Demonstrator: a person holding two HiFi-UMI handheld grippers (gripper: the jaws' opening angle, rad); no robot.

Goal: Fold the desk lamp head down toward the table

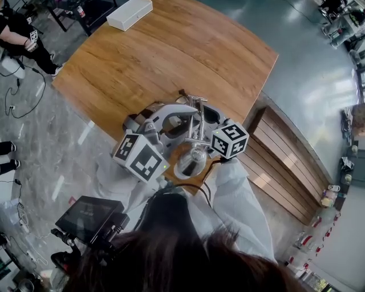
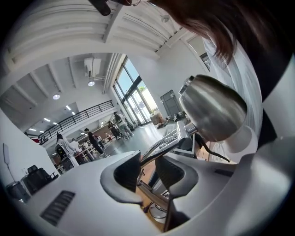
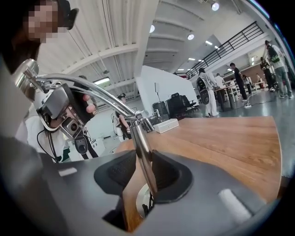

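A chrome desk lamp stands near the table's front edge. Its shiny dome head point(image 1: 191, 162) point(image 2: 214, 109) hangs at the near end of the thin upper arm point(image 1: 198, 121) point(image 2: 165, 144). My left gripper point(image 1: 185, 114) point(image 2: 147, 173) comes in from the left, and the upper arm's rods run between its pads, which close on them. My right gripper point(image 1: 206, 118) point(image 3: 144, 171) is shut on the lamp's lower post point(image 3: 142, 152), one pad on each side. Below the jaws the round base point(image 3: 140, 203) shows on the wood. The joint between the arms point(image 3: 138, 115) sits just above the right jaws.
The wooden table point(image 1: 171, 51) point(image 3: 221, 138) stretches away behind the lamp. A white box point(image 1: 130, 14) point(image 3: 167, 124) lies at its far edge. Grey floor surrounds the table, with a stepped wooden bench point(image 1: 285, 165) to the right. Several people stand in the distance.
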